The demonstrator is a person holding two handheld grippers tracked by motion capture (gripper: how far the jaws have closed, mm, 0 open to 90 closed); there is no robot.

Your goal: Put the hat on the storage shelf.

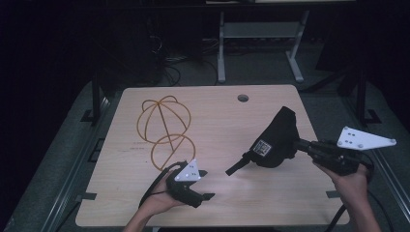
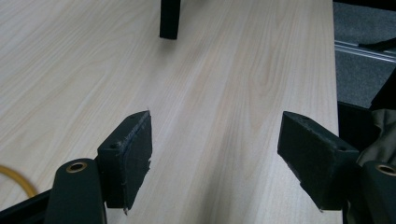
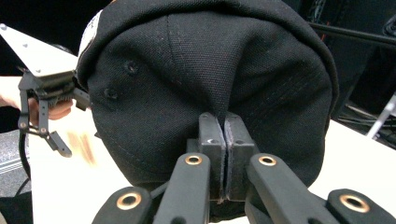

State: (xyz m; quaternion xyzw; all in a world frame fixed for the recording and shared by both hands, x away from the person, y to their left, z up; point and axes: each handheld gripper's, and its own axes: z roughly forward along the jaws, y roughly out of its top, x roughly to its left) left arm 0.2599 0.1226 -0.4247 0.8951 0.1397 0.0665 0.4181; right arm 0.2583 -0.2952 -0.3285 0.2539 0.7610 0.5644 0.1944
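Observation:
A black cap (image 1: 274,139) hangs above the right half of the wooden table (image 1: 217,203), its strap end pointing down to the left. My right gripper (image 1: 297,144) is shut on the cap's fabric. In the right gripper view the two jaws pinch a fold of the cap (image 3: 210,70) at the right gripper (image 3: 224,135). An orange wire head form (image 1: 165,129) lies at the table's left. My left gripper (image 1: 207,184) rests low near the front edge, open, with nothing between its fingers. The left gripper view shows the left gripper (image 2: 217,154) wide apart over bare wood.
A round cable hole (image 1: 243,98) sits near the table's far edge. A desk frame with white legs (image 1: 221,53) stands on the dark floor behind. The cap's strap end (image 2: 169,18) hangs ahead of the left jaws; a bit of orange wire (image 2: 16,179) lies beside them.

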